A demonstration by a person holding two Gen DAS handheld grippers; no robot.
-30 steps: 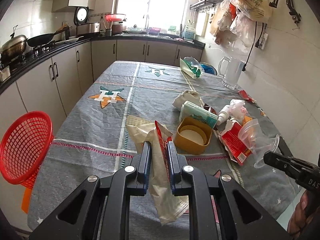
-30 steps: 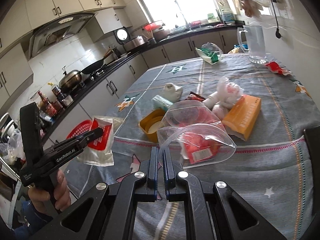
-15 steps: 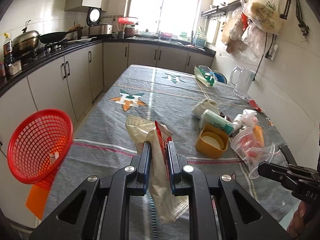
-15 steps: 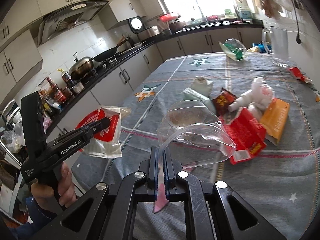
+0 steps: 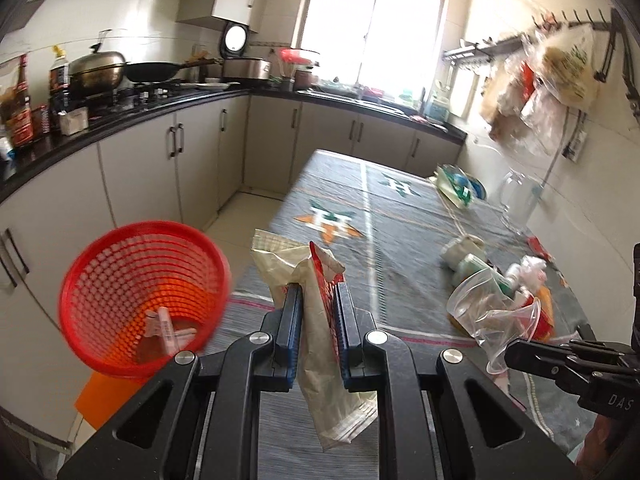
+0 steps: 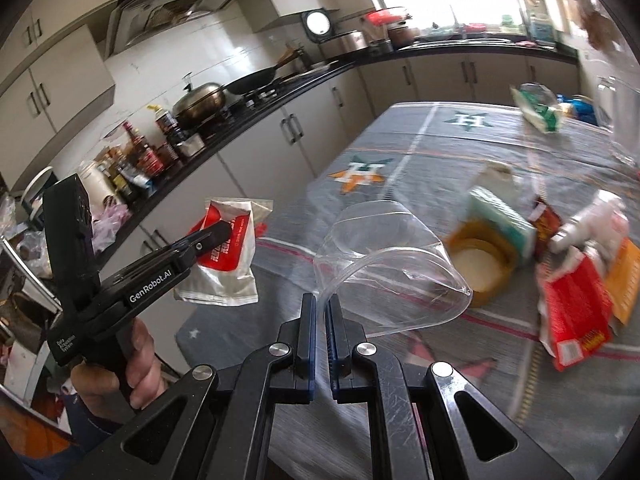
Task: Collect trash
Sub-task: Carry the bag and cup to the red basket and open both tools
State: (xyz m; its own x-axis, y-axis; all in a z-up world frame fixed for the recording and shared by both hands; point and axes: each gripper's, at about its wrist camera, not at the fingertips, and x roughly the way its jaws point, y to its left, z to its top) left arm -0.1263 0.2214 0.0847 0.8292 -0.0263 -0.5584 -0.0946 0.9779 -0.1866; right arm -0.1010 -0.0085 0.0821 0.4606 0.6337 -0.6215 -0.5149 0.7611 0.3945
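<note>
My left gripper [image 5: 317,292] is shut on a crumpled beige and red snack bag [image 5: 320,344], held in the air by the table's near left corner. A red mesh basket [image 5: 140,292] stands on the floor left of the table, with a few scraps inside. My right gripper [image 6: 320,304] is shut on the rim of a clear plastic cup [image 6: 384,268], lifted above the table. The right wrist view also shows the left gripper [image 6: 224,232] with the snack bag [image 6: 224,256], held by a hand [image 6: 128,372]. In the left wrist view the cup [image 5: 492,316] hangs at the right.
The table with a grey cloth [image 5: 384,232] holds a yellow round tub [image 6: 480,264], a green tissue pack [image 6: 500,216], red [image 6: 572,312] and orange [image 6: 628,276] wrappers, a white bottle [image 6: 584,216], a glass jug [image 5: 520,200]. Cabinets and a counter [image 5: 120,120] line the left side.
Both grippers have swung left with their loads. The red basket has come nearer and further into the left wrist view, and the table litter has slid right.
</note>
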